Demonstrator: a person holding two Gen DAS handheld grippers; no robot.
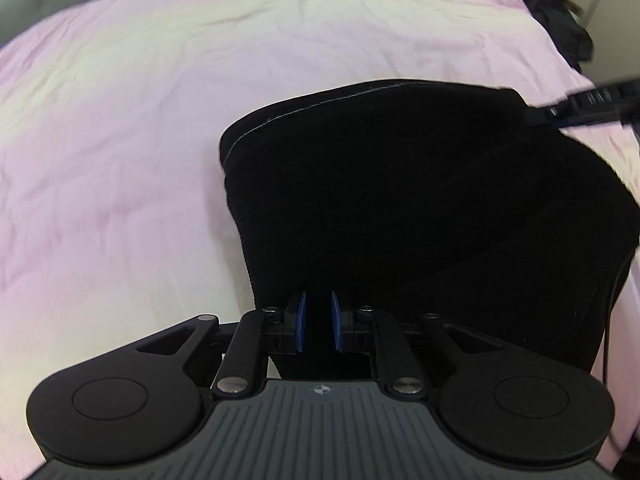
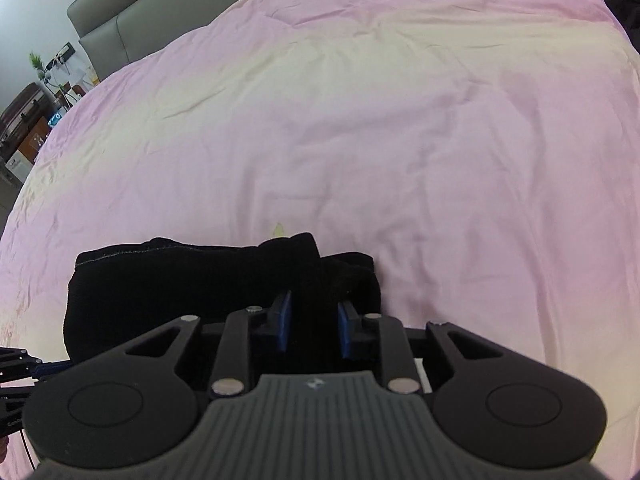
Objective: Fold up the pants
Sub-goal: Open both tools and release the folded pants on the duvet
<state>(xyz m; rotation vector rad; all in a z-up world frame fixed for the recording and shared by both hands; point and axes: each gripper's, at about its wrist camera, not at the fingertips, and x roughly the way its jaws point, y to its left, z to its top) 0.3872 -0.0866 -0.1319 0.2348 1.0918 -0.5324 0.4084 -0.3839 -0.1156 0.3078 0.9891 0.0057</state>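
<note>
The black pants (image 1: 420, 200) lie folded into a thick bundle on the pink bed sheet (image 1: 140, 140). My left gripper (image 1: 317, 322) sits at the bundle's near edge, its blue pads a narrow gap apart with black cloth between them. In the right wrist view the pants (image 2: 180, 280) lie low and left on the sheet (image 2: 400, 140). My right gripper (image 2: 314, 328) is over the bundle's right end, its blue pads somewhat apart with dark cloth between them. The right gripper also shows in the left wrist view (image 1: 592, 106), at the bundle's far right corner.
A grey padded headboard (image 2: 132, 20) stands at the far left of the bed. A cluttered side table with a plant (image 2: 44, 76) is beyond the bed's left edge. A dark pile of clothing (image 1: 560, 20) lies at the bed's far right.
</note>
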